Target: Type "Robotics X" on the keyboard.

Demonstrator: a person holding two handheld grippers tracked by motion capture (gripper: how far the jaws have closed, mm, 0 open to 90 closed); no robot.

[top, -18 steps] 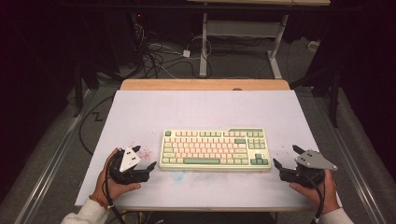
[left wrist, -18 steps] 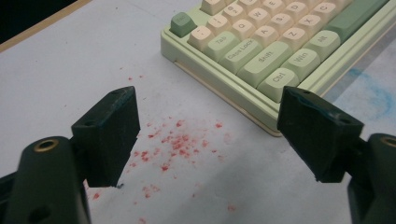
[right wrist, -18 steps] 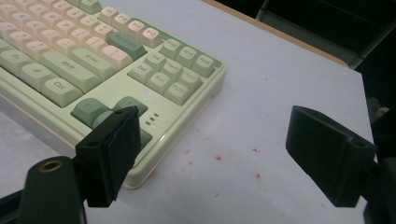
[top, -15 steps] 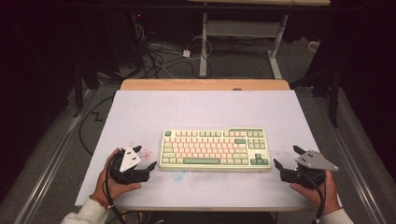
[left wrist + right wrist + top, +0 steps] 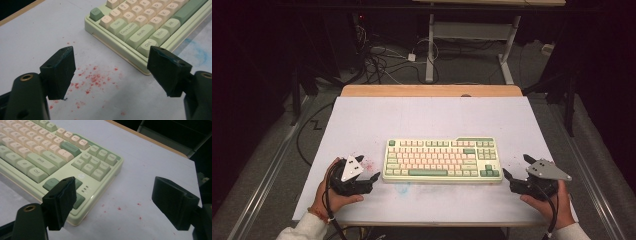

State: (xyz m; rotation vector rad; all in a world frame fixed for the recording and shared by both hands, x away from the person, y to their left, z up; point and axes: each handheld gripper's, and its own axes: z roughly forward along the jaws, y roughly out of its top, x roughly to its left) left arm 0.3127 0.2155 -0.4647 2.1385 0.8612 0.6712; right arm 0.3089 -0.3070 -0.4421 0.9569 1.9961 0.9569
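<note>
White table [image 5: 427, 120]: both grippers' fingers wide, empty, flanking keyboard [image 5: 442, 160]

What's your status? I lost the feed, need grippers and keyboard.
Left gripper open, empty, beside the keyboard's left end. Right gripper open, empty, off its right end. Keyboard flat on table, untouched. Nothing between.
</note>
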